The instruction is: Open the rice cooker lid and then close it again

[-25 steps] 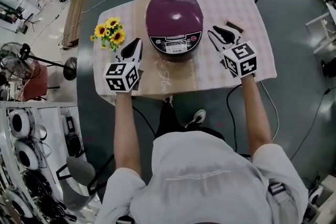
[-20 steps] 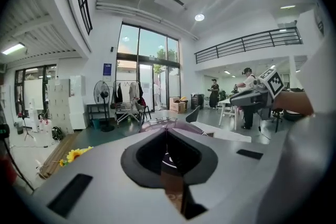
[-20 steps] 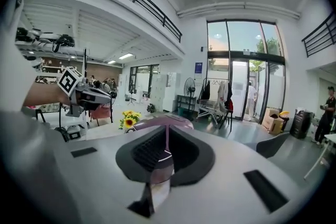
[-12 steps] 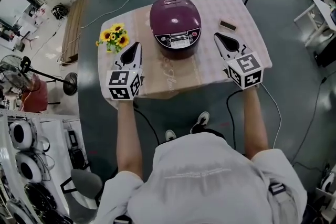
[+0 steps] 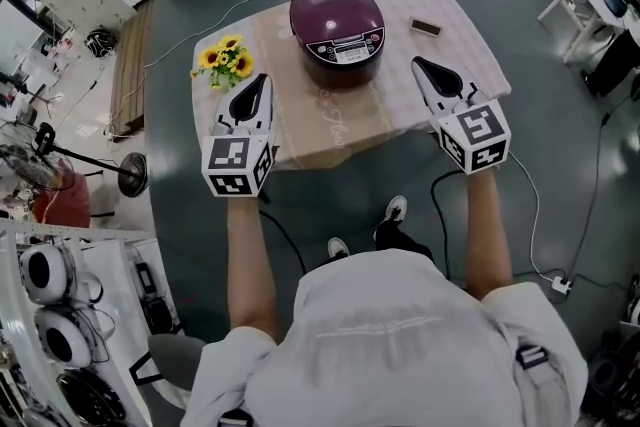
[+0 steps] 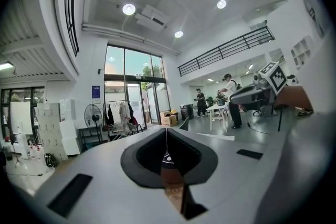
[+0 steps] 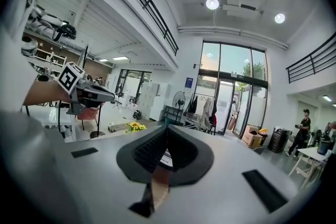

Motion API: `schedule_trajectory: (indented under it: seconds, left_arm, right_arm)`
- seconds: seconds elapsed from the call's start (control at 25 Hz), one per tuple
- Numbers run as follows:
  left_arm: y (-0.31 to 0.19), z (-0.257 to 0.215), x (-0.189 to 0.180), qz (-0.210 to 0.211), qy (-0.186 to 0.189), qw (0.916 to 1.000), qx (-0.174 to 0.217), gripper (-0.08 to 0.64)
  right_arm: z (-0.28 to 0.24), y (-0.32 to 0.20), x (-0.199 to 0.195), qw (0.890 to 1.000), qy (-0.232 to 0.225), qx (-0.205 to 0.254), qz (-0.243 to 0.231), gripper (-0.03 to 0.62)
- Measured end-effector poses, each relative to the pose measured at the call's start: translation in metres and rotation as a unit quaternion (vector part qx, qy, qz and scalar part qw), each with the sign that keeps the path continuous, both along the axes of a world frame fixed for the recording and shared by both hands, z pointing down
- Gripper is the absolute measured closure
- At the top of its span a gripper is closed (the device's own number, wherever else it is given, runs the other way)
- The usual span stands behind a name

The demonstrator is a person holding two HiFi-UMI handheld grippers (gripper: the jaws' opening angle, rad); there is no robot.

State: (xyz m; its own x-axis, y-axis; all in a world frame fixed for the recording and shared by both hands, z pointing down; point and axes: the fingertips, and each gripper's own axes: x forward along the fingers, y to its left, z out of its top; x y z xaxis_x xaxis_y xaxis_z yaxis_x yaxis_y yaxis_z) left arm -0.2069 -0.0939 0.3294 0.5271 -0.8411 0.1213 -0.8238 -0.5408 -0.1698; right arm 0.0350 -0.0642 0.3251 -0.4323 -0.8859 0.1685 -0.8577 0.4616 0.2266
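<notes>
Object near closed rice cooker too small to identify

head: high, steeply down on table | 2 gripper views: level, across hall | shared head/right: sunflowers

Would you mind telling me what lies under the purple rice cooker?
The rice cooker stands on a tablecloth, on the brown strip down its middle. The patch of cloth directly beneath the cooker's base is covered and cannot be seen.

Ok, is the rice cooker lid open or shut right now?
Shut. In the head view the purple lid lies flat on the rice cooker, no gap showing.
</notes>
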Motion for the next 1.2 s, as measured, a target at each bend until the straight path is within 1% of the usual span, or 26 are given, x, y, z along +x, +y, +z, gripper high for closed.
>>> schedule_trajectory:
  seconds: [0.32, 0.56, 0.68, 0.88, 1.2]
  left_arm:
    - [0.043, -0.01, -0.012, 0.026, -0.006, 0.9996, 0.01, 0.541]
    - [0.066, -0.014, -0.016, 0.037, -0.008, 0.9991, 0.017, 0.541]
    - [0.073, -0.015, -0.016, 0.041, -0.009, 0.999, 0.017, 0.541]
    - [0.084, -0.016, -0.009, 0.056, -0.021, 0.9979, 0.025, 0.541]
    - [0.08, -0.018, -0.014, 0.054, -0.019, 0.998, 0.026, 0.541]
  right_arm:
    - [-0.023, 0.045, -0.026, 1.0, 0.015, 0.021, 0.01, 0.566]
    - [-0.026, 0.068, -0.037, 0.999, 0.018, 0.024, 0.018, 0.566]
    - [-0.025, 0.072, -0.042, 0.999, 0.018, 0.021, 0.019, 0.566]
    - [-0.025, 0.076, -0.049, 0.999, 0.019, 0.023, 0.018, 0.566]
    - [-0.024, 0.073, -0.054, 0.999, 0.027, 0.023, 0.019, 0.566]
